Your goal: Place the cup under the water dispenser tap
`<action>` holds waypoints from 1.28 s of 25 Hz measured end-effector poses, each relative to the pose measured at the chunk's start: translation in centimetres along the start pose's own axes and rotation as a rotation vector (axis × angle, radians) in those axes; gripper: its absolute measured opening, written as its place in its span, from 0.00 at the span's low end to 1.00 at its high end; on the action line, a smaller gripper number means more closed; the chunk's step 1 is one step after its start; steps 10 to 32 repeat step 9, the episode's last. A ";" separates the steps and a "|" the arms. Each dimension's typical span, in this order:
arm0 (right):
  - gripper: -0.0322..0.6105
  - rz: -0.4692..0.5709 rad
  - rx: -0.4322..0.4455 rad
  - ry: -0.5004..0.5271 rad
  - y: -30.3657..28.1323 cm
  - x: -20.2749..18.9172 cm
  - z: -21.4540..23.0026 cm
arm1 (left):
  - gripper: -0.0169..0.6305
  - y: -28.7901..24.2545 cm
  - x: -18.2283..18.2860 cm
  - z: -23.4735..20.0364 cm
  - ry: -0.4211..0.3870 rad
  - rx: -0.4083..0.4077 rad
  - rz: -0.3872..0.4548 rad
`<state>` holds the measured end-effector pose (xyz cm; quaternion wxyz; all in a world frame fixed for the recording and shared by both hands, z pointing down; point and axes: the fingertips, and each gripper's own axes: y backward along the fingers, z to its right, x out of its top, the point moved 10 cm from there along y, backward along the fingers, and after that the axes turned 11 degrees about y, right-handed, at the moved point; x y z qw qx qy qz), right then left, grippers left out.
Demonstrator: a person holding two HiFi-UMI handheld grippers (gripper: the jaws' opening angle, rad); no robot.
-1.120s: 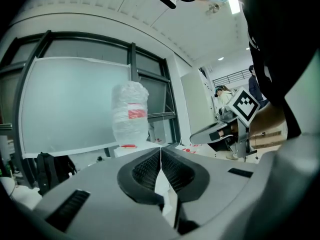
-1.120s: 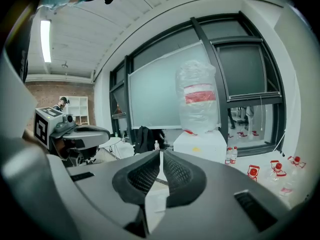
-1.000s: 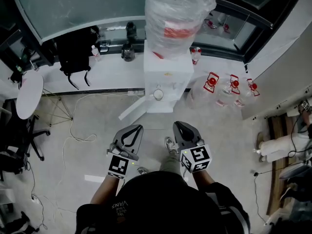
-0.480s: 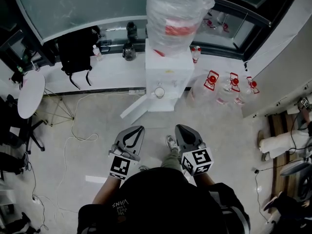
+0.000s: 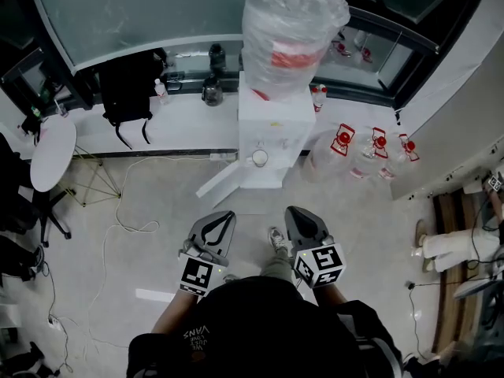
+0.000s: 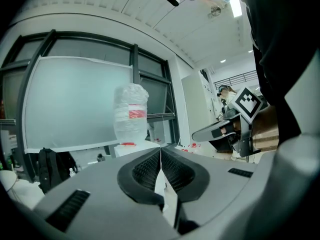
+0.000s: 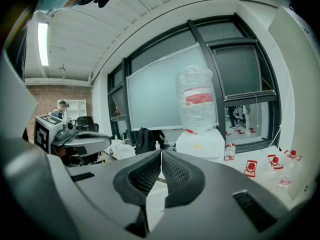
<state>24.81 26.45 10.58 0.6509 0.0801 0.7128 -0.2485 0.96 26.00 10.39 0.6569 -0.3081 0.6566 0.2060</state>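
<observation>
**Cup's sitting in the dispenser, both grippers empty**

The boxy white water dispenser (image 5: 272, 128) stands against a long white surface (image 5: 189, 123). Its big clear bottle (image 5: 293, 22) is wrapped in crinkly plastic. To the left, a floppy black backpack (image 5: 126, 93) slumps on the surface. To the right, clear jugs with red caps (image 5: 364, 150) crowd the floor. A flat white board (image 5: 222, 181) leans by the dispenser's foot. The left gripper (image 5: 229, 216) and right gripper (image 5: 292, 210) hover well apart from it, ribbed dark fingers pressed together on nothing. The small round white cup (image 5: 258, 157) sits in the dispenser's front niche.
</observation>
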 end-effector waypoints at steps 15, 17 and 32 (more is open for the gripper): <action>0.12 -0.024 0.017 0.001 -0.3 0.3 0.3 | 0.06 -0.3 0.4 -0.1 0.003 0.008 -0.005; 0.12 -0.024 0.017 0.001 -0.3 0.3 0.3 | 0.06 -0.3 0.4 -0.1 0.003 0.008 -0.005; 0.12 -0.024 0.017 0.001 -0.3 0.3 0.3 | 0.06 -0.3 0.4 -0.1 0.003 0.008 -0.005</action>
